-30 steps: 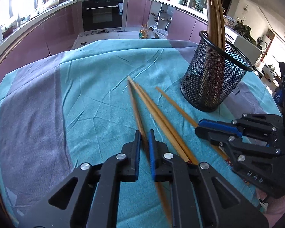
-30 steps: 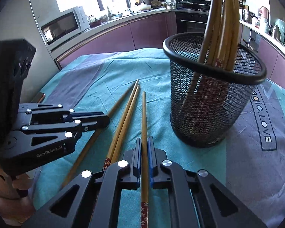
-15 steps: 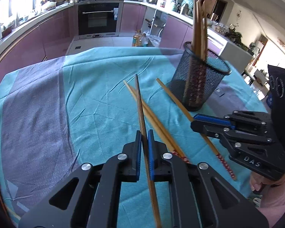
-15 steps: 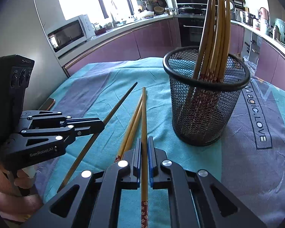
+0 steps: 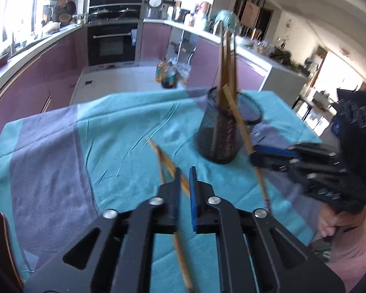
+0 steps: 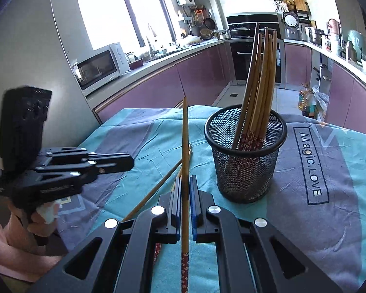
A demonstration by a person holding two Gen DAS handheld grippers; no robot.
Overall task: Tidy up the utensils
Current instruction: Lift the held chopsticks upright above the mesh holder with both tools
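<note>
**Two chopsticks off the cloth, one in each gripper**

The right gripper (image 6: 185, 183) is clamped on a chopstick (image 6: 185, 146) whose long axis runs straight ahead along the fingers. Its plain tip points up and away toward the kitchen counter, and its red flowered end hangs back under the camera. It stands just left of the mesh cup (image 6: 246, 171), which holds a bundle of chopsticks upright on the teal tablecloth (image 6: 305, 219).

The left gripper (image 5: 185, 190) has a blurred chopstick (image 5: 180, 256) between its jaws, which are opening; it slants from upper left down toward the camera.

Only the right view shows the "Magic.LOVE" print and the loose chopsticks (image 6: 156, 188) lying on the cloth clearly; the left view is smeared but shows the right gripper's chopstick crossing in front of the cup.
</note>
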